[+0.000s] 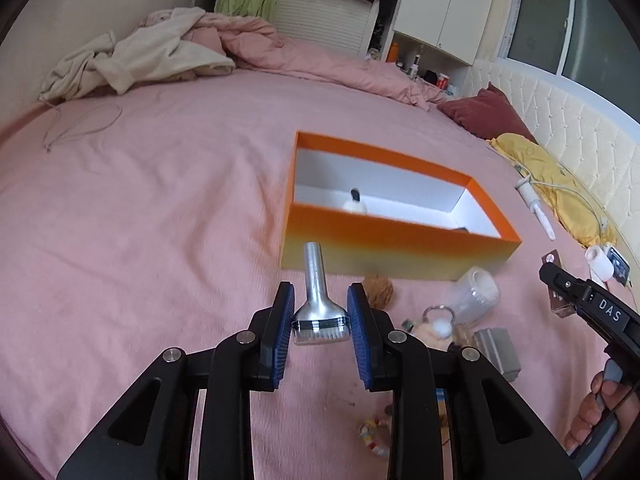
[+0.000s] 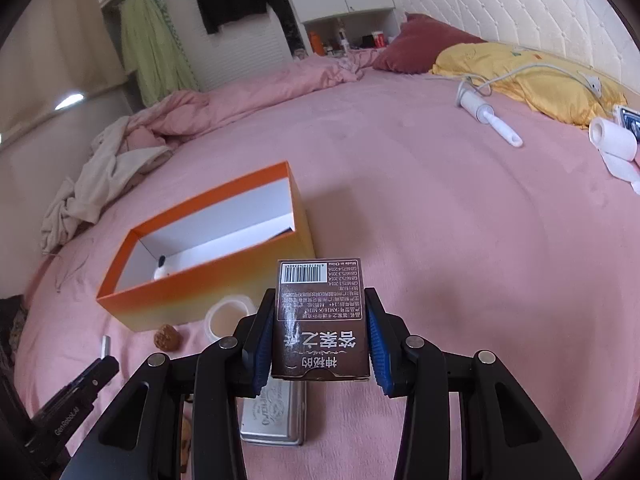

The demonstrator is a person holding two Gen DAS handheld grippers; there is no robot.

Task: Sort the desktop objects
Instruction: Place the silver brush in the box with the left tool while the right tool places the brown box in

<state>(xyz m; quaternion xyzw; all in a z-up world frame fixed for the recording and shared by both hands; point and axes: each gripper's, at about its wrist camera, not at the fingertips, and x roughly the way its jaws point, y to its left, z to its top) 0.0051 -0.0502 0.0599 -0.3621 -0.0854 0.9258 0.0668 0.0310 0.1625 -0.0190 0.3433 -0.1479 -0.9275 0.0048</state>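
My left gripper point(image 1: 320, 326) is shut on a small silver brush point(image 1: 317, 304), clamped at its bristle head with the metal handle pointing toward the orange box point(image 1: 394, 254). The box point(image 2: 180, 294) lies open on the pink bed, white inside, with a small white-and-black object point(image 1: 355, 202) in it. My right gripper point(image 2: 320, 338) is shut on a brown card box point(image 2: 320, 320) with a barcode, held above the bed just right of the orange box's near corner. The left gripper's body point(image 2: 76, 396) shows at the lower left of the right wrist view.
Loose items lie before the orange box: a clear jar point(image 1: 478, 292), a brown nut-like ball point(image 2: 167, 337), a tape roll point(image 2: 228, 316), a silver tin point(image 2: 272, 416), a plush keyring point(image 1: 436, 326). A lint roller point(image 2: 488, 118), paper roll point(image 2: 614, 138) and yellow pillow point(image 2: 528, 76) lie at right.
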